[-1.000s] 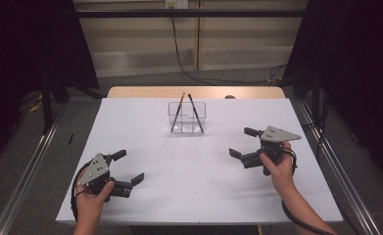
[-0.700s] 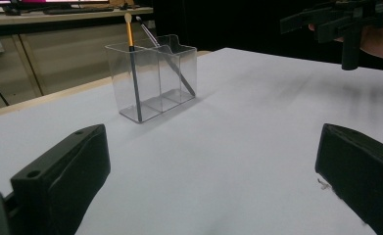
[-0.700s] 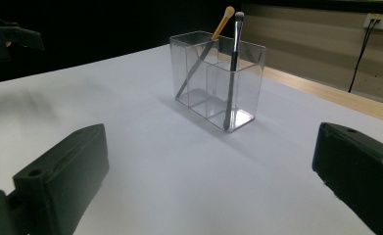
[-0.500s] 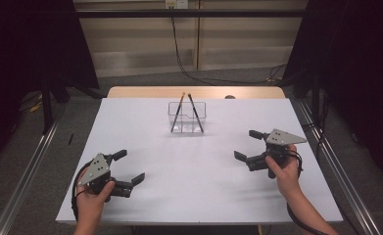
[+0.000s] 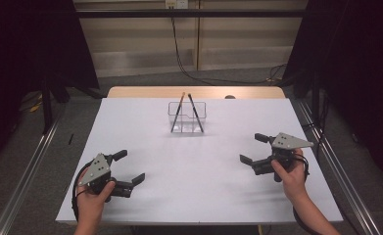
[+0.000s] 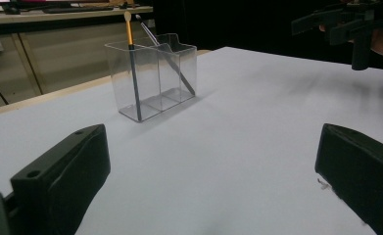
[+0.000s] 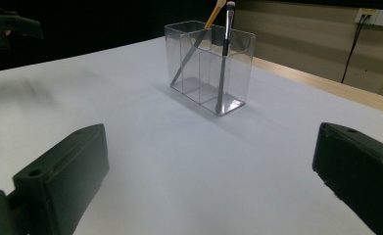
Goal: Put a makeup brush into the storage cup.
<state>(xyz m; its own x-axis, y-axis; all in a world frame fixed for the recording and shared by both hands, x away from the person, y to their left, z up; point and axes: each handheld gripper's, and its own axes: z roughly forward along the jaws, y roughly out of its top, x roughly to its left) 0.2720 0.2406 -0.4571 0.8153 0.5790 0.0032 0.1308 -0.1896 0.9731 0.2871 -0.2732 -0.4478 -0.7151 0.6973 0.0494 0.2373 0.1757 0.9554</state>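
A clear plastic organizer box [image 5: 187, 117] with inner dividers stands upright on the white table [image 5: 194, 196], toward the far edge and roughly midway between the table's sides. Its long axis runs parallel to that far edge.

Two makeup brushes stand in the box. The orange-handled brush [image 5: 177, 113] has its foot in the left compartment as the high view shows it, and leans with its upper end tilted toward the box's middle. The black-handled brush [image 5: 195, 113] has its foot at the box's right end and leans the other way, its upper end also toward the middle. The two upper ends sit close together above the rim, apart from each other; the feet are well apart. In the left gripper view the orange-handled brush [image 6: 132, 68] appears near vertical and the black-handled brush [image 6: 167, 56] slants steeply across the dividers.

The left gripper [image 5: 124, 168] is near the table's front-left corner, well apart from the box, jaws spread wide and holding nothing. The right gripper [image 5: 254, 149] is in front of and to the right of the box, also well apart from it, jaws spread wide and empty. Both grippers point toward the box.
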